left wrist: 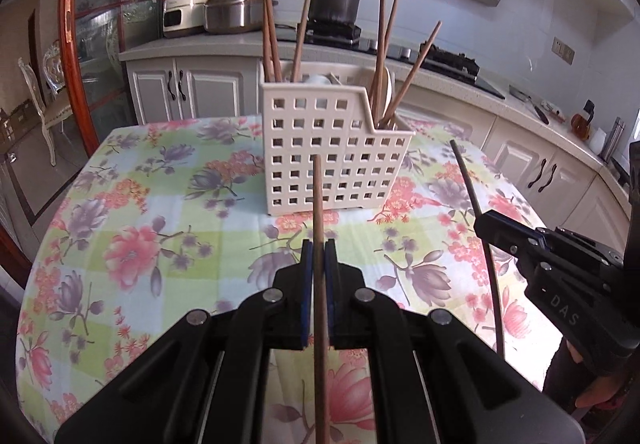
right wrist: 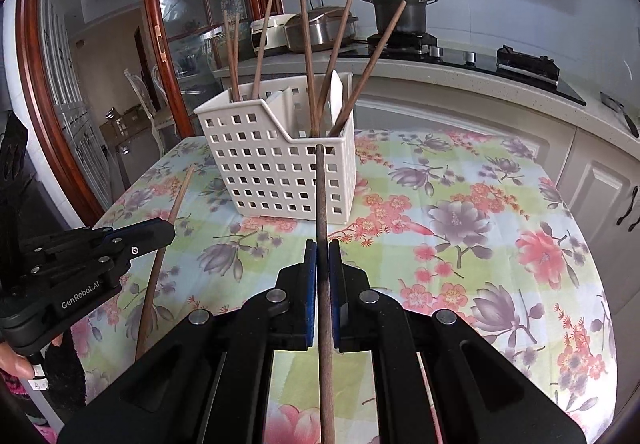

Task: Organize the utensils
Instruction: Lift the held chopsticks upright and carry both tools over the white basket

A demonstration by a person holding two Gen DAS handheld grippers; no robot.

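Because each chopstick must drop tip-first into the caddy point(left wrist: 328, 147) standing on the table point(left wrist: 120, 203), the left gripper point(left wrist: 319, 248) clamps its brown chopstick point(left wrist: 318, 203) lengthwise between the fingers, and the right gripper point(right wrist: 322, 248) likewise pinches a darker chopstick point(right wrist: 321, 195), both aimed at the caddy's low compartment.
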